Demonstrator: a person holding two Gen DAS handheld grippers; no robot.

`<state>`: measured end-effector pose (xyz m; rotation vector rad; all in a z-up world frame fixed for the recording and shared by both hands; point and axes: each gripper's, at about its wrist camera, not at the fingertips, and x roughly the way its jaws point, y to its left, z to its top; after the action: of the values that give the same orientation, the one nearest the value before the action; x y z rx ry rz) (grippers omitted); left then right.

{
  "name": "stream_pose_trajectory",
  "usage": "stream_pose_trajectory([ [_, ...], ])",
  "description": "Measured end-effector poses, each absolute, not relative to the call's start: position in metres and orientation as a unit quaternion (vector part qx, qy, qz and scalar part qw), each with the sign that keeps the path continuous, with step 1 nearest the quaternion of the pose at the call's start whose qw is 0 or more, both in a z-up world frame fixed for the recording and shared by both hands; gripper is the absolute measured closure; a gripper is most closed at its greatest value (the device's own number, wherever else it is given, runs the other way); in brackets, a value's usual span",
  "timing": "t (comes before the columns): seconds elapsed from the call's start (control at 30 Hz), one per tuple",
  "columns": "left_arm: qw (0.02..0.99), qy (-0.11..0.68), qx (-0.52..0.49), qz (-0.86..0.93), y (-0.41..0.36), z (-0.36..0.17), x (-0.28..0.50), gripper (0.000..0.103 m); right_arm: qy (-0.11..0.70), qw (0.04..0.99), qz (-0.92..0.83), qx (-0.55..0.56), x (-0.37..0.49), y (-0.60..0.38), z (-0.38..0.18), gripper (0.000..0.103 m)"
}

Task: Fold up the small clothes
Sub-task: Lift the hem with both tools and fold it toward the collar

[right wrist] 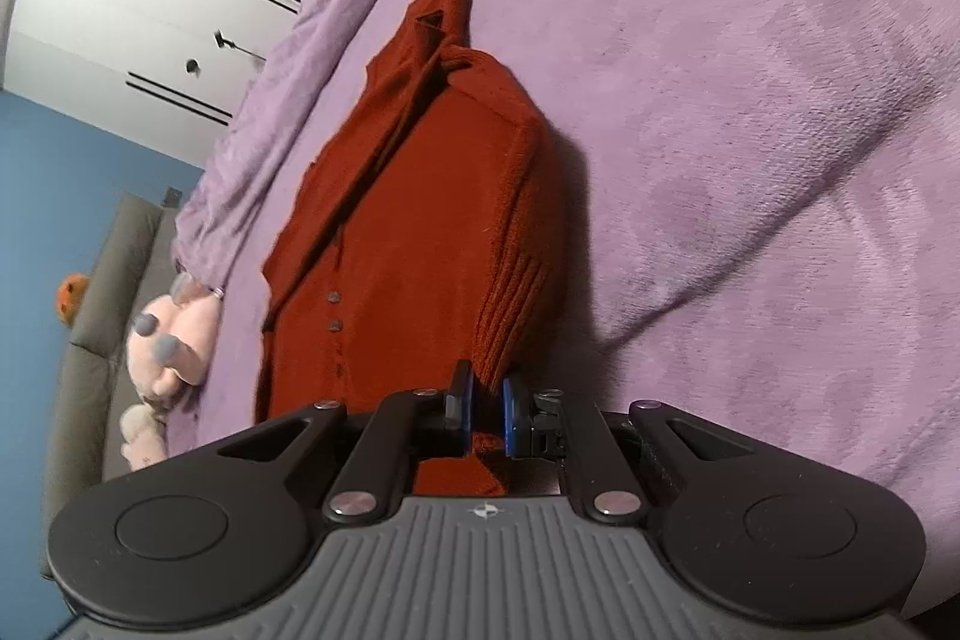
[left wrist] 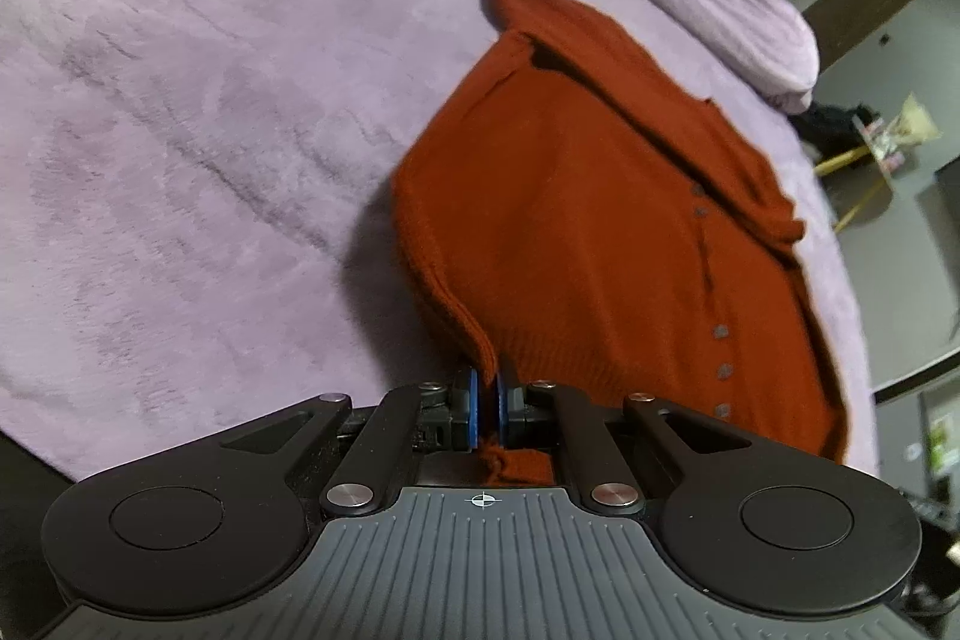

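Left gripper (left wrist: 487,403) and right gripper (right wrist: 487,407) each pinch a hem corner of the rust-red knitted cardigan (left wrist: 600,220), stretched ahead on the lilac plush bed (left wrist: 210,100), ready for folding.

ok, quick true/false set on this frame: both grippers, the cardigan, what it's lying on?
1. The left gripper is shut on the cardigan. True.
2. The right gripper hangs open, holding nothing. False: it pinches the cardigan's ribbed edge.
3. The cardigan lies on a purple blanket. True.
4. The cardigan is blue. False: rust red.
5. The cardigan has buttons. True.
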<state>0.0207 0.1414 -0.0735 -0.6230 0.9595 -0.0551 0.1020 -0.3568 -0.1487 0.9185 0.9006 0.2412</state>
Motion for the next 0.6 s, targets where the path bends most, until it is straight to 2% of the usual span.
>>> stream_pose_trajectory([
  [0.33,0.847,0.401,-0.348,-0.025,0.159,-0.046,0.050,0.096,0.380,0.796,0.119,0.456,0.134,-0.359,-0.131,0.095],
  [0.6,0.880,0.368,-0.302,0.001,0.156,-0.025,0.111,0.096,0.345,0.851,0.093,0.384,0.197,-0.349,-0.105,0.095],
])
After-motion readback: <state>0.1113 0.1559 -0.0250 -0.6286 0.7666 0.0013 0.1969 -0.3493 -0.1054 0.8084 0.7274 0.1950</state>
